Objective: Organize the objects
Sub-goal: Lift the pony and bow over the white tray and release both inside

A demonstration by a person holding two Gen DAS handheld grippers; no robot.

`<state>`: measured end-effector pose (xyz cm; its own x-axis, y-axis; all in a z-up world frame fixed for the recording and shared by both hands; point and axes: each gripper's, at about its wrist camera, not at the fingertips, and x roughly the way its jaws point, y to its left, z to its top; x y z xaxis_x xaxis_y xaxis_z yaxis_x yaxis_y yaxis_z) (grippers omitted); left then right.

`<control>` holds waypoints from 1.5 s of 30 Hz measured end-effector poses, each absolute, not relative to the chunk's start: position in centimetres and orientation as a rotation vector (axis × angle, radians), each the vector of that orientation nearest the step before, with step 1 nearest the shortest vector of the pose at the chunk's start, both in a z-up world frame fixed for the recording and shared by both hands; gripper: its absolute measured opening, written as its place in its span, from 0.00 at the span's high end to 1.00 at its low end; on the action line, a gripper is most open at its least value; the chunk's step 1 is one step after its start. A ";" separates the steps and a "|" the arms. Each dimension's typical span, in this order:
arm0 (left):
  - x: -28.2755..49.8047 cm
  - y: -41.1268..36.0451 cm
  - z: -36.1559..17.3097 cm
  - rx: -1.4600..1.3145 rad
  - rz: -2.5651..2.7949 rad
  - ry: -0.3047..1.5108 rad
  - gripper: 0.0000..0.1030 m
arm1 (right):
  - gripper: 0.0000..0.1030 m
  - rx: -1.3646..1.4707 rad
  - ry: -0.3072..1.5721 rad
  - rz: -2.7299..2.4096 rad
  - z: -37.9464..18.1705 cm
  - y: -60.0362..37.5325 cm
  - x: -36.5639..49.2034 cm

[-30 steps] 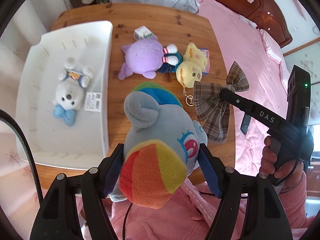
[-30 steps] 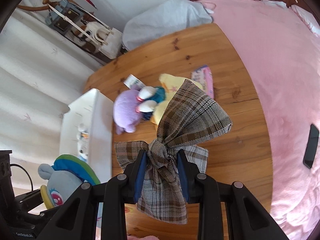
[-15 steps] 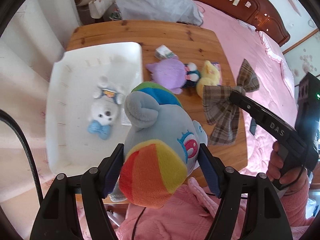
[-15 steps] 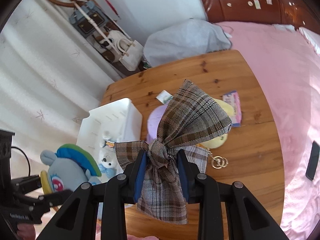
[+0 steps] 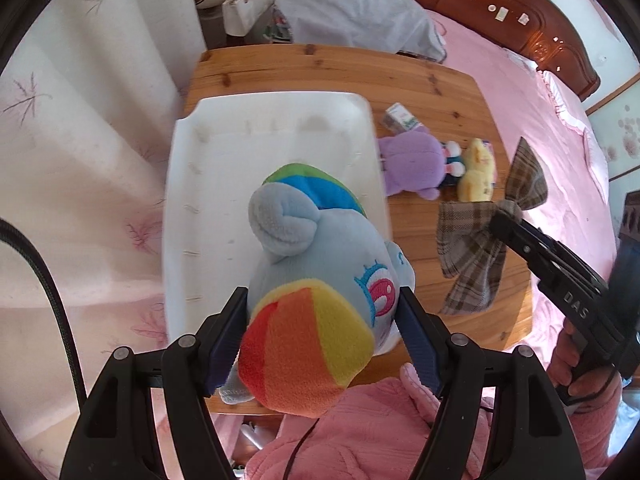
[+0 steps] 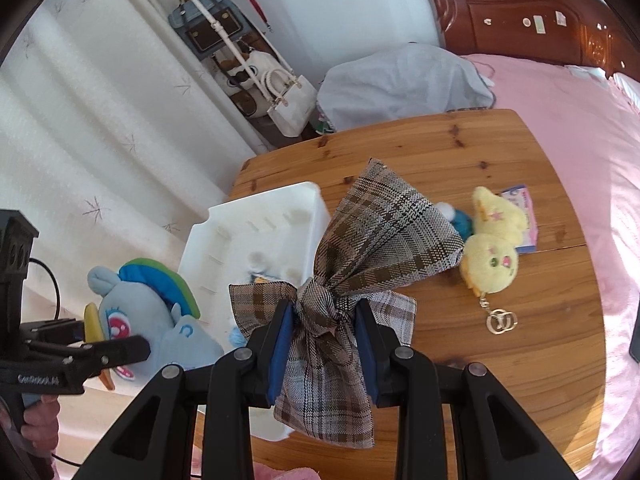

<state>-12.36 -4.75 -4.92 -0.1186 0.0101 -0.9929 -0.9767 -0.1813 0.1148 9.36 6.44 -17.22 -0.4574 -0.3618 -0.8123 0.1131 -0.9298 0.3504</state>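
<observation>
Rainbow-maned blue plush [image 5: 320, 280] above white bin [image 5: 224, 140]; plaid bow [image 6: 352, 280] aloft

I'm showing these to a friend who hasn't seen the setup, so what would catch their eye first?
First, the rainbow-maned blue pony plush, clamped in the left gripper above the white bin. Next, the plaid bow, pinched at its knot by the right gripper over the wooden table. Behind it, a yellow plush lies on the table.

The right gripper [image 5: 505, 216] carries the white lettering "DAS" on its black body, seen in the left wrist view. The left gripper [image 6: 116, 340] carries small white lettering on its black body, too blurred to read with certainty.
</observation>
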 end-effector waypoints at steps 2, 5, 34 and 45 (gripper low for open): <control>-13.4 -4.8 -5.0 -1.274 1.453 1.193 0.27 | 0.69 1.448 -0.350 -2.433 -17.4 5.3 9.5; -14.9 -4.9 -4.9 -1.273 1.482 1.201 0.27 | 0.69 1.446 -0.334 -2.416 -17.6 3.7 9.8; -19.2 -3.5 -6.9 -1.277 1.626 1.315 0.25 | 0.68 1.394 -0.232 -2.223 -19.6 -4.8 12.1; -18.2 -2.6 -6.6 -1.222 1.690 1.346 0.24 | 0.43 1.394 -0.256 -2.280 -19.3 -2.9 12.7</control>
<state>-18.22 -2.63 -6.62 -0.3563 -0.0609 -0.9324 -0.8950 -0.2644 0.3593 12.65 -2.86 -19.28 -0.3855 -0.4690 -0.7946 0.2809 -0.8800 0.3831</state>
